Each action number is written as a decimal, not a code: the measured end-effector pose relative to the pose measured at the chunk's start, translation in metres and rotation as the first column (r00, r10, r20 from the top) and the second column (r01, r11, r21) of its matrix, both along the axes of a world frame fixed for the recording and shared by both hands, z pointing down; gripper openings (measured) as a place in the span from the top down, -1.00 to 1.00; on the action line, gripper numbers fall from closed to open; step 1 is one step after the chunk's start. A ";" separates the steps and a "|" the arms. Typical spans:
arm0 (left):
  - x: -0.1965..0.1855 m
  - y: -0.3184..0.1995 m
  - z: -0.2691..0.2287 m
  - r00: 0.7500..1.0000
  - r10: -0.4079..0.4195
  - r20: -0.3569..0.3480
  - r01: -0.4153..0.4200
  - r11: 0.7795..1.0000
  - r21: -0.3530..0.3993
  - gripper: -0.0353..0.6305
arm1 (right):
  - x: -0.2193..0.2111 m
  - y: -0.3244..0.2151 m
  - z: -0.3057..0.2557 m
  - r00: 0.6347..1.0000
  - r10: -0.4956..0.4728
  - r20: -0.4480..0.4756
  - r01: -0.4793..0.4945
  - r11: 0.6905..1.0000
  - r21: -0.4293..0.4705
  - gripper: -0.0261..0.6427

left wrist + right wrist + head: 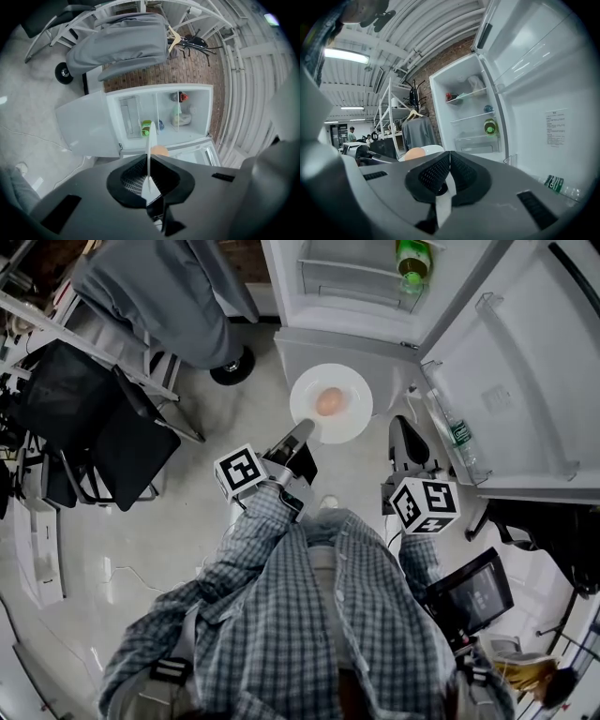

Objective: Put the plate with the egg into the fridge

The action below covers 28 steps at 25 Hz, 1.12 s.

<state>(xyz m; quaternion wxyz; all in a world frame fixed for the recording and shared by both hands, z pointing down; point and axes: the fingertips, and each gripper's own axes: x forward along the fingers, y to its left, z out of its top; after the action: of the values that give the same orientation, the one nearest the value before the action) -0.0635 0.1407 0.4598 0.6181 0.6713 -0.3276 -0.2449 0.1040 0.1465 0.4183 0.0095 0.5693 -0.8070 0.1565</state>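
Left gripper (302,433) pinches plate (309,381) rim at 7 o'clock, 1 egg (329,401) at plate centre. Plate held outside open fridge (347,310), which is at 12 o'clock. Right gripper (403,427) jaws pressed together, empty.

Plaid shirt (314,615) and harness
Blue-and-white checked shirt, grey shoulder straps (186,638); black left hand-held gripper (302,433) and right hand-held gripper (401,427), each bearing a white marker cube (240,472).
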 end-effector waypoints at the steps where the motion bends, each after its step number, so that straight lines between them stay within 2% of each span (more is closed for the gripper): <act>1: 0.003 -0.003 0.000 1.000 0.003 0.006 -0.003 1.000 0.000 0.85 | 0.003 -0.003 -0.001 1.000 0.000 0.001 0.000 1.000 0.003 0.90; 5: 0.014 -0.014 -0.008 1.000 0.008 -0.026 -0.007 1.000 0.019 0.85 | 0.006 -0.011 0.000 1.000 -0.014 -0.001 0.014 1.000 0.005 0.90; 10: 0.014 -0.025 -0.002 1.000 0.013 0.027 -0.014 1.000 0.006 0.85 | 0.008 -0.023 0.005 1.000 -0.022 -0.012 0.022 1.000 -0.005 0.90; 16: 0.025 -0.047 -0.002 0.999 0.003 -0.042 -0.003 1.000 0.007 0.85 | 0.014 -0.044 0.007 1.000 -0.013 -0.004 0.013 1.000 -0.005 0.90; 20: 0.024 -0.069 0.007 1.000 0.015 0.001 -0.015 1.000 -0.010 0.85 | 0.016 -0.065 0.011 1.000 -0.003 -0.001 0.003 1.000 -0.012 0.90; 24: 0.026 -0.102 0.003 1.000 0.020 -0.024 -0.020 1.000 -0.005 0.85 | 0.016 -0.093 0.009 1.000 0.002 -0.006 -0.002 1.000 -0.014 0.90; 28: 0.024 -0.134 0.002 0.999 0.040 0.004 -0.040 0.999 -0.005 0.85 | 0.016 -0.124 0.006 1.000 0.018 0.000 -0.018 1.000 -0.013 0.90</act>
<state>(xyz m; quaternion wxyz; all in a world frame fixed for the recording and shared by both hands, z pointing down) -0.0390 0.0067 0.4621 0.6239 0.6766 -0.3161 -0.2303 0.1198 0.0227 0.4239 0.0119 0.5764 -0.8009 0.1620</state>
